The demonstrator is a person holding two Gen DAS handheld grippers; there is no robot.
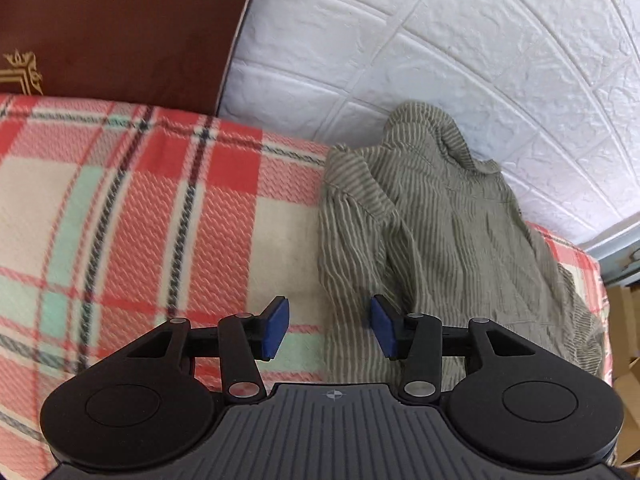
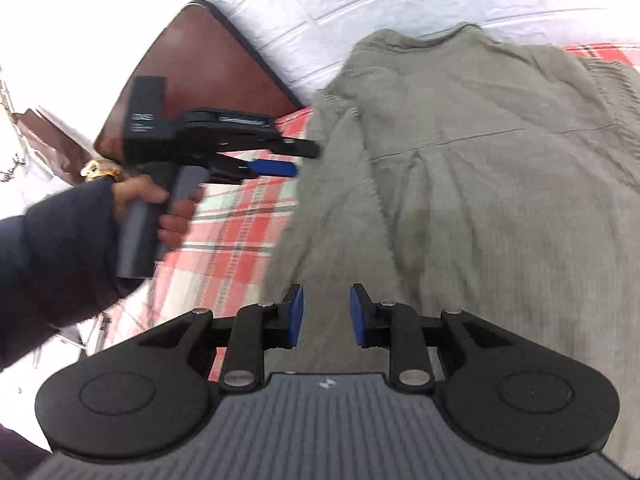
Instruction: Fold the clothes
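An olive-green striped garment [image 1: 440, 220] lies crumpled on a plaid blanket [image 1: 140, 220], its top bunched against the white wall. My left gripper [image 1: 330, 330] hovers over the garment's left edge, open, with nothing pinched between its blue pads. In the right wrist view the same garment [image 2: 480, 160] fills the right half. My right gripper [image 2: 326, 316] hangs above its lower left part, jaws a little apart and holding nothing. The left gripper [image 2: 306, 158] also shows there, level at the garment's left edge, held by a hand [image 2: 148, 196] in a dark sleeve.
A dark brown headboard [image 1: 120, 20] rises behind the blanket at the left, and the white brick-pattern wall [image 1: 440, 40] runs along the back. The blanket's right edge drops off near cardboard boxes [image 1: 628, 320]. Bare plaid blanket [image 2: 232, 240] stretches left of the garment.
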